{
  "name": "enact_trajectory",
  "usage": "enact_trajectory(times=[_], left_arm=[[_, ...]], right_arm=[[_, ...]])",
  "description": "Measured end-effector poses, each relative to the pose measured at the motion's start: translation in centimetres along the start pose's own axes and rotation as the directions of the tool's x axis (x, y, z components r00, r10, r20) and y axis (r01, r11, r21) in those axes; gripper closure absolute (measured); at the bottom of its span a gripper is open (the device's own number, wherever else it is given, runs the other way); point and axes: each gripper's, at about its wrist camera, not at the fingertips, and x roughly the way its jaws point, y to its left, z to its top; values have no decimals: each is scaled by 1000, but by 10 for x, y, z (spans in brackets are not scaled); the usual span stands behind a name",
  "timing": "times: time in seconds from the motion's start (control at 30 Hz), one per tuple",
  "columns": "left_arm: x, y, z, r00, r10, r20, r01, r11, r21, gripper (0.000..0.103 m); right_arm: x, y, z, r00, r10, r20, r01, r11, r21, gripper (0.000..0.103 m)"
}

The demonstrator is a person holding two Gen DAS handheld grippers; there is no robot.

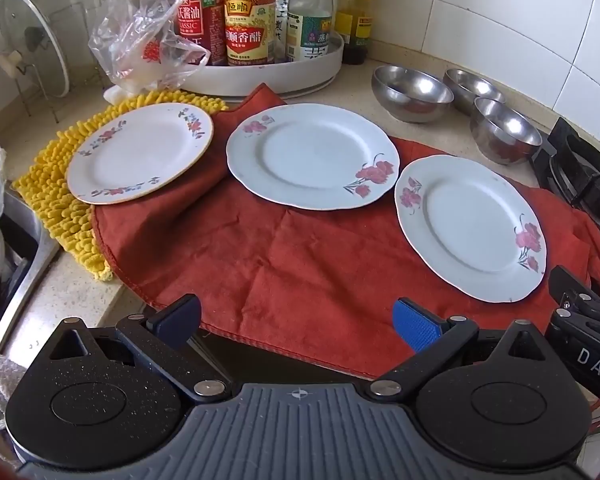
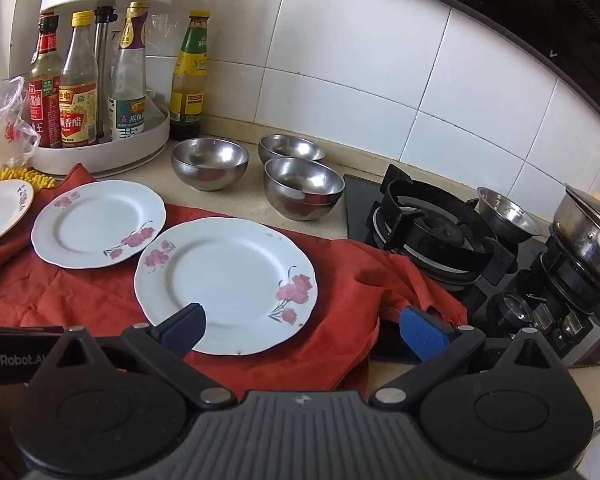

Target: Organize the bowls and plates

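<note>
Both grippers, left (image 1: pixel 296 322) and right (image 2: pixel 302 330), are hovering wide and empty over the red cloth (image 1: pixel 284 264); three plates (image 1: pixel 312 156) are lying unstacked on it, three steel bowls (image 1: pixel 412 92) are sitting separately behind it. Sorting looks unstarted.

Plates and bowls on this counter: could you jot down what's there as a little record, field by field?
plates: three, laid flat and apart; gold-rimmed plate, middle plate, right plate
under the plates: red cloth; the gold-rimmed one partly on a yellow mat
bowls: three steel bowls, empty, upright, unstacked, behind the cloth
beside the bowls: gas stove
left gripper: jaws wide open, empty
right gripper: jaws wide open, empty, above the right plate's near edge
</note>
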Motion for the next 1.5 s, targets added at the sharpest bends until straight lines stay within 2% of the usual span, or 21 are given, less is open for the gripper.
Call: enact_trajectory(times=[0.4,0.67,0.83,0.87,1.13,1.5], left_arm=[[-5,-5,-1,1000,5,-13,-5,1000,15,0],[-6,-6,-3,999,13,33,-13,1000,15,0],[-7,-6,-3,1000,12,6,-12,1000,17,0],[-7,-6,-3,1000,9,-20,-8,1000,16,0],[-6,-6,-5,1000,6,-3,-6,1000,19,0],[-5,-6,-4,999,14,-29,-13,999,32,0]], right_arm=[[-2,-3,-4,1000,-1,-6,1,1000,4,1],[-3,-4,-6,1000,-4,-9,4,1000,7,1],[-4,-4,-8,1000,0,-13,0,1000,4,1],[-4,-4,-8,1000,0,-13,0,1000,4,1],[-4,-2,-8,1000,-4,-14,4,1000,4,1],[-4,-1,-7,1000,-1,-16,2,1000,2,1]])
